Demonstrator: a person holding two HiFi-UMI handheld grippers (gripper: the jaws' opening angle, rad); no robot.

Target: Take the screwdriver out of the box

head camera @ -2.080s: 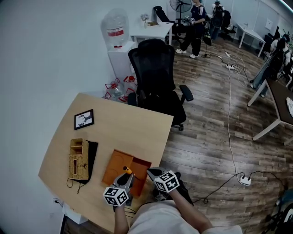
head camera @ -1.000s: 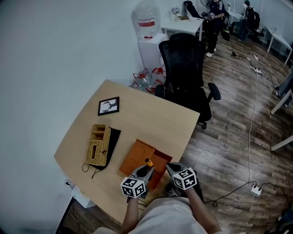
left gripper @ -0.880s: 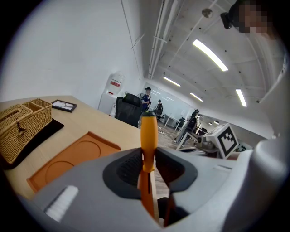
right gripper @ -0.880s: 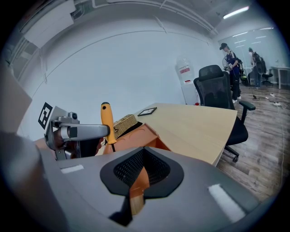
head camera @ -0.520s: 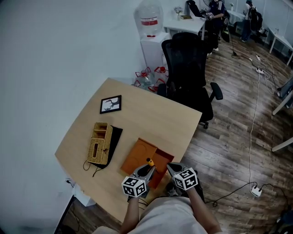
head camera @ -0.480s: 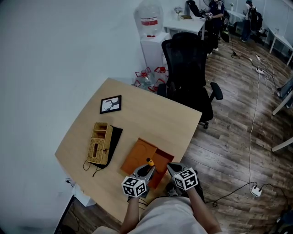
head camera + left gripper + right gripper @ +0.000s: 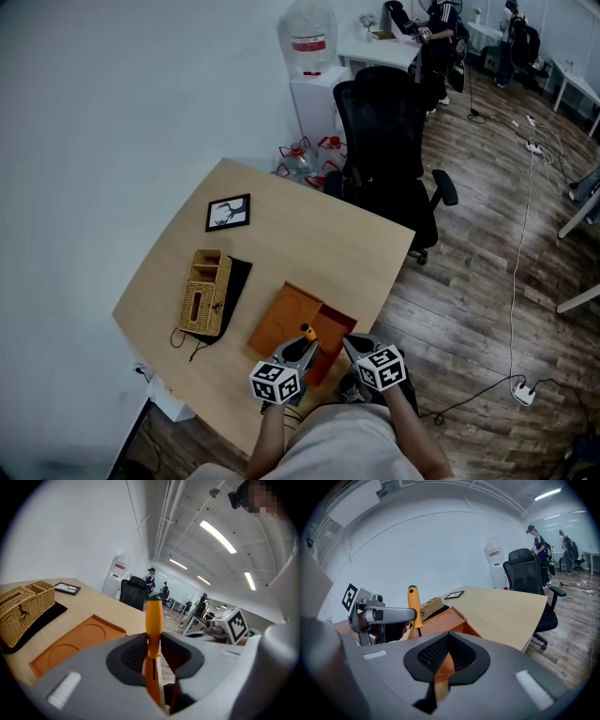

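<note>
My left gripper (image 7: 300, 349) is shut on an orange-handled screwdriver (image 7: 306, 332), which stands upright with its handle (image 7: 153, 618) above the pads and its dark shaft below. It hangs over the near end of the open orange box (image 7: 330, 329), whose lid (image 7: 286, 317) lies flat on the table with round recesses (image 7: 75, 641). My right gripper (image 7: 354, 348) sits at the box's near right corner. Its jaws (image 7: 445, 660) are closed on a thin orange edge of the box (image 7: 440, 620). The right gripper view shows the left gripper (image 7: 389, 615) with the screwdriver (image 7: 413, 603).
A wicker basket (image 7: 201, 292) on a black cloth and a small framed picture (image 7: 228, 212) lie further left on the wooden table (image 7: 309, 244). A black office chair (image 7: 384, 141) stands beyond the far edge, next to a water dispenser (image 7: 309, 56). People stand far back.
Only the head camera's framing has shifted since the earliest frame. Both grippers, the screwdriver and the box keep the same positions relative to each other.
</note>
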